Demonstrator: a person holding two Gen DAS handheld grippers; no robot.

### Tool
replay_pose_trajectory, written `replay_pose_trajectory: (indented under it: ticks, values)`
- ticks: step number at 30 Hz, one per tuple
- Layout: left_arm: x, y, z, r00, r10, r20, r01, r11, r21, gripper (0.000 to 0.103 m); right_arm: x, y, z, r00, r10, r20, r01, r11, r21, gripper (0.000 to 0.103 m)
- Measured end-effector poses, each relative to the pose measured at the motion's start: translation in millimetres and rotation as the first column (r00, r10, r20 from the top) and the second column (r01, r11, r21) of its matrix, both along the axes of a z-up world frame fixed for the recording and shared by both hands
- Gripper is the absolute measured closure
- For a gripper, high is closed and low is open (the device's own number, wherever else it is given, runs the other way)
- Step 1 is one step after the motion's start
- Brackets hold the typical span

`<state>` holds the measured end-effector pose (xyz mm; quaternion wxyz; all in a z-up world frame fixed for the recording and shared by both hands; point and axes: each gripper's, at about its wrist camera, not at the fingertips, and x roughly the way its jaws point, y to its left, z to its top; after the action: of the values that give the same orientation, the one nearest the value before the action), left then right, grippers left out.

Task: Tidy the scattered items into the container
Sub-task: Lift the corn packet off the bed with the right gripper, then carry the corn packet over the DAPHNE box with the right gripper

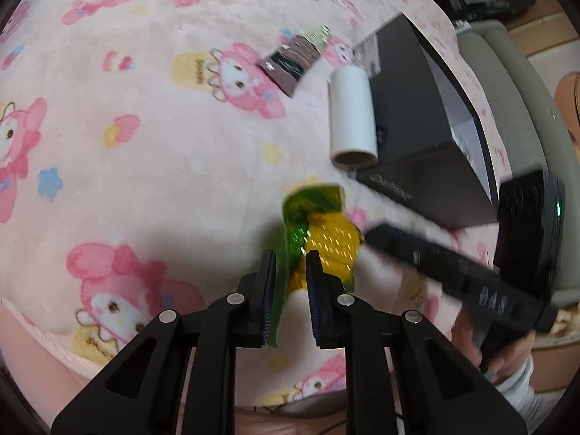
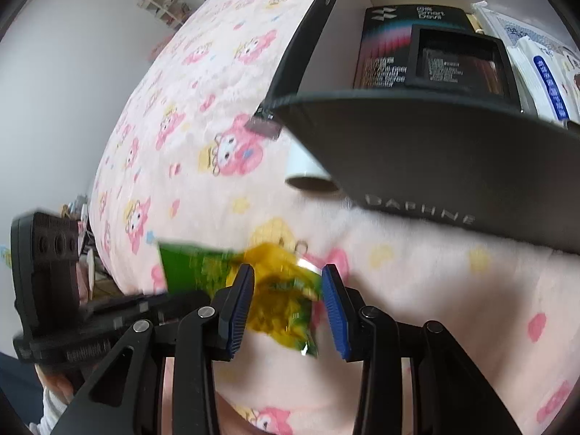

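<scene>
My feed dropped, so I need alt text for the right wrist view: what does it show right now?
The right gripper is open around a crinkled green and yellow snack packet on a pink cartoon-print blanket. Behind it stands an open black box already holding packaged items, with a white roll lying beside it. The left gripper reaches in from the left.

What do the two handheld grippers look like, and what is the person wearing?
Both grippers, left gripper and right gripper, are black linkages with silver pivot pins and ribbed blue finger pads. A pale sleeve cuff shows at the wrist.
</scene>
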<state>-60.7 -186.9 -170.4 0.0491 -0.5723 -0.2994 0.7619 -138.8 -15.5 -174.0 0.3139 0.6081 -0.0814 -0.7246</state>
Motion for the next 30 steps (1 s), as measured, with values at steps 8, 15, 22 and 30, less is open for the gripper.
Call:
replay_pose_trajectory:
  ticks: [8, 15, 22, 30]
  values:
    - [-22, -7, -16, 0.999, 0.037, 0.035, -0.035, 0.997, -0.075, 0.067, -5, 10, -17, 0.996, -0.015, 0.091, 0.012, 0.999, 0.036, 0.059]
    - [-18, -5, -13, 0.999, 0.032, 0.021, -0.032, 0.999, -0.039, 0.087, -7, 15, -16, 0.995, -0.026, 0.094, 0.026, 1.000, 0.006, 0.059]
    - [-13, -4, -7, 0.999, 0.039, 0.005, -0.039, 0.999, -0.003, 0.083, -8, 25, -10, 0.996, -0.050, 0.079, 0.052, 0.999, -0.018, 0.059]
    - [-13, -17, -23, 0.997, 0.059, 0.053, -0.059, 0.998, -0.003, 0.074, -5, 14, -18, 0.994, 0.000, 0.105, 0.002, 1.000, -0.019, 0.058]
